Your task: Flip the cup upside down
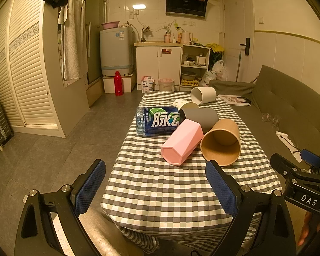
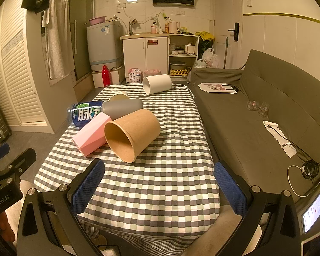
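Several cups lie on their sides on the checked tablecloth (image 1: 170,192) (image 2: 160,181). A brown paper cup (image 1: 221,141) (image 2: 132,134) points its mouth toward me. A pink faceted cup (image 1: 181,143) (image 2: 92,133) leans beside it. A grey cup (image 1: 199,117) (image 2: 122,107), a small cream cup (image 1: 184,103) (image 2: 118,96) and a white cup (image 1: 203,95) (image 2: 156,83) lie farther back. My left gripper (image 1: 155,183) is open and empty at the near edge. My right gripper (image 2: 159,183) is open and empty, short of the brown cup.
A blue drink bottle (image 1: 156,120) (image 2: 84,113) lies on its side against the grey cup. A grey sofa (image 2: 266,111) runs along the table's right side, with cables and a cloth on it. Tiled floor lies to the left.
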Demonstrator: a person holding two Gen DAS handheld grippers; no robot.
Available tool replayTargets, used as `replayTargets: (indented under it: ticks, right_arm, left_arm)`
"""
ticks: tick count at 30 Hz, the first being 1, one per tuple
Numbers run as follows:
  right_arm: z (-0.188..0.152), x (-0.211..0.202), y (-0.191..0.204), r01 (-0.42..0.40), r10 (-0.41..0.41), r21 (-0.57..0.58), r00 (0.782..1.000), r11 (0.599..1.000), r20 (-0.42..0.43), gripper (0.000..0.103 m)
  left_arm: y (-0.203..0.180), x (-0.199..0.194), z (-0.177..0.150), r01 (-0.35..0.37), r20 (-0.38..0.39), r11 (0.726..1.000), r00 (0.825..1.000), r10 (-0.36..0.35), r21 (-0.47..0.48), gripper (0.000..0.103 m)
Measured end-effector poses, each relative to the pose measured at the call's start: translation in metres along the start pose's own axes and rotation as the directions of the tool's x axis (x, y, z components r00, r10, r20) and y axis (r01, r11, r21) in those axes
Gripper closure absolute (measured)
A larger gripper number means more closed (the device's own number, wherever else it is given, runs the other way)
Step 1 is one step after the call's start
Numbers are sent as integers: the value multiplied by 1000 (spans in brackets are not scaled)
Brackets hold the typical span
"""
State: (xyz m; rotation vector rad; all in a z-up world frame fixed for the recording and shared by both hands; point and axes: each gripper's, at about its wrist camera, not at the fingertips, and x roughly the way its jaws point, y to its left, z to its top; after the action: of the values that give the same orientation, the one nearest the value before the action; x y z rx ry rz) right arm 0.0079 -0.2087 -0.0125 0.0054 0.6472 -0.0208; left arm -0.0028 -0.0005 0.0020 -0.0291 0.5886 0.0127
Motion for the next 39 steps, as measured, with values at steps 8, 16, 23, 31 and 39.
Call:
replayTargets:
  ticks: [8, 16, 23, 31, 39]
  right_arm:
    - [0, 0, 0, 1, -1, -1, 1000, 1000, 0, 0]
    - [3, 2, 5, -14, 14, -10, 1000, 1000, 0, 0]
    - [21, 11, 5, -39, 38, -29, 999, 999, -14, 0]
    - [63, 49, -18, -51, 42, -205, 998, 977, -52, 0]
    - [95, 91, -31, -103, 81, -118, 980, 988, -180, 0]
  left_arm:
    - [0, 0, 0, 1, -1, 1000, 1000, -1, -1, 6]
    - [-2, 13, -3, -9, -22, 1000, 1000, 8, -12, 6]
    - [1, 29, 8, -24, -56, 999, 998, 23, -20, 6]
    - [10, 55, 17, -51, -107, 998, 993, 45, -47, 6]
    - [10, 91, 33, -82, -139, 995, 988, 73, -64, 6]
